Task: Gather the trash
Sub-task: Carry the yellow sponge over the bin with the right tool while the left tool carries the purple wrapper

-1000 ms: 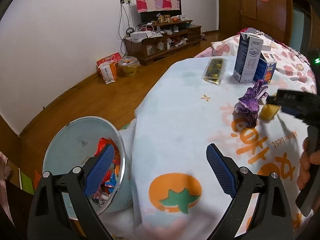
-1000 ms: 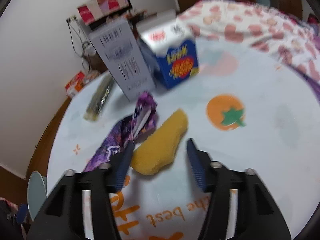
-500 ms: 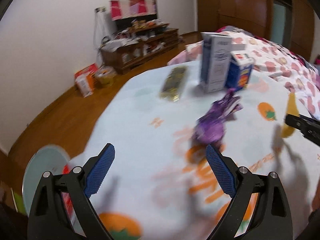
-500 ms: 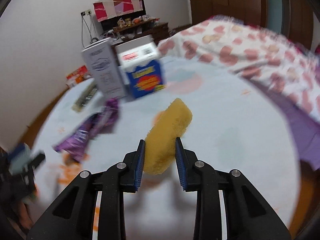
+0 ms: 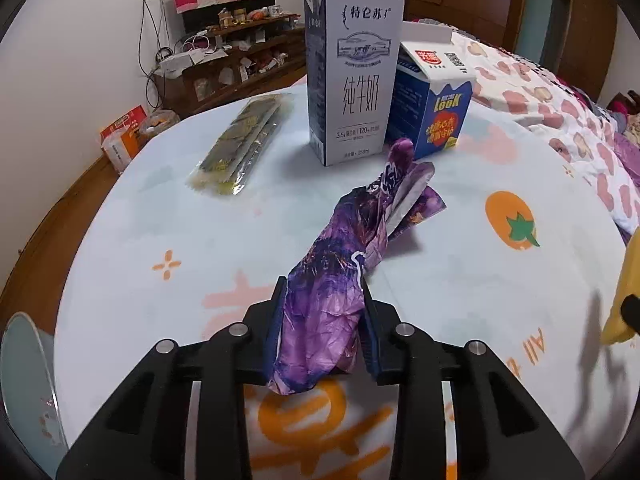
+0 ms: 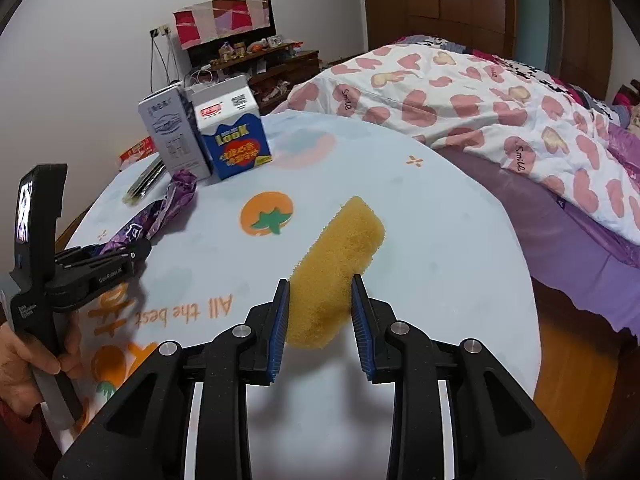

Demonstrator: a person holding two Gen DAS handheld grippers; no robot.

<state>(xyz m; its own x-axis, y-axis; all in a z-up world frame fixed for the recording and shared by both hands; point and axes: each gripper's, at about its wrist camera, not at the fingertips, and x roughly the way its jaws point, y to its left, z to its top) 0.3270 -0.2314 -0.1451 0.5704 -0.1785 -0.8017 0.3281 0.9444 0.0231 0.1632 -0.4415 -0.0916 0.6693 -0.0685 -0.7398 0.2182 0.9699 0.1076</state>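
Swung from the bin to the worktop (image 5: pixel 168 216), the left gripper (image 5: pixel 322 316) tilts downward, jaws just closed onto the purple wrapper (image 5: pixel 340 272), while the right gripper (image 6: pixel 320 316), angled down, pinches the yellow sponge (image 6: pixel 336 268) between its jaws.

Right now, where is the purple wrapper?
In the left wrist view the purple wrapper sits centre-bottom, pinched in the left tool, its free end reaching toward the white milk carton and blue carton.

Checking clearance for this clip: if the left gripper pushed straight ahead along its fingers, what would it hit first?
Probably the tablecloth first, as the left gripper, shut on the purple wrapper, points downward; the white milk carton stands beyond.
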